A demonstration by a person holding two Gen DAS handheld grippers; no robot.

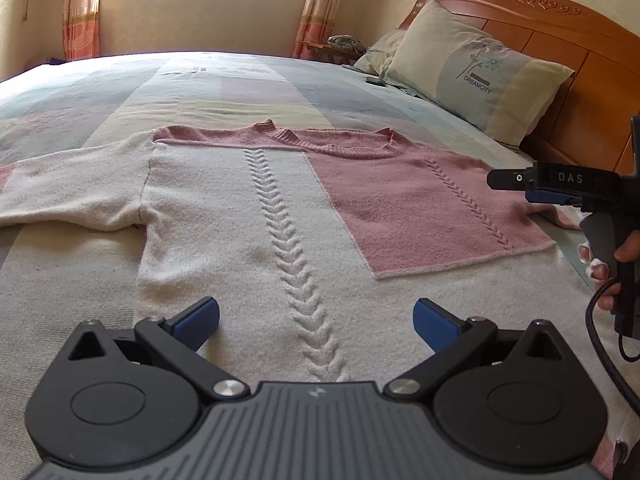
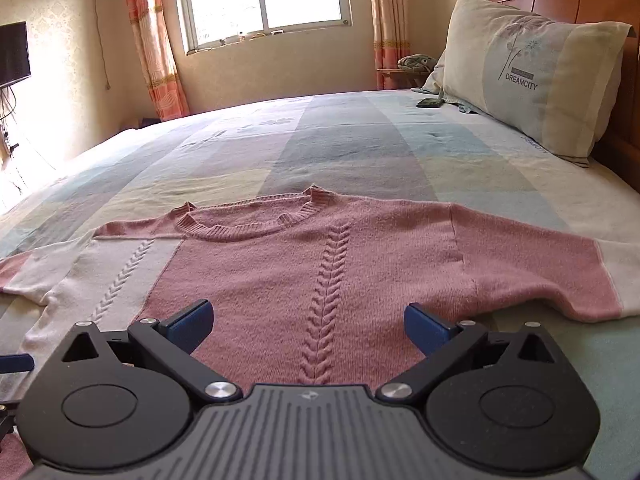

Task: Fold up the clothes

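A pink-and-cream cable-knit sweater (image 2: 320, 264) lies flat on the pastel patchwork bedspread (image 2: 360, 140), both the left gripper (image 1: 316, 316) and right gripper (image 2: 308, 318) gaping empty at six o'clock.

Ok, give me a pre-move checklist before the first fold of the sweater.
1. Sweater spread flat on the bed: ok.
2. Both sleeves out to the sides: ok.
3. Left gripper open and empty: ok.
4. Right gripper open and empty: ok.
5. Phone and pillow clear of the sweater: ok.
6. Hem lying straight: cannot tell, hidden below the grippers.
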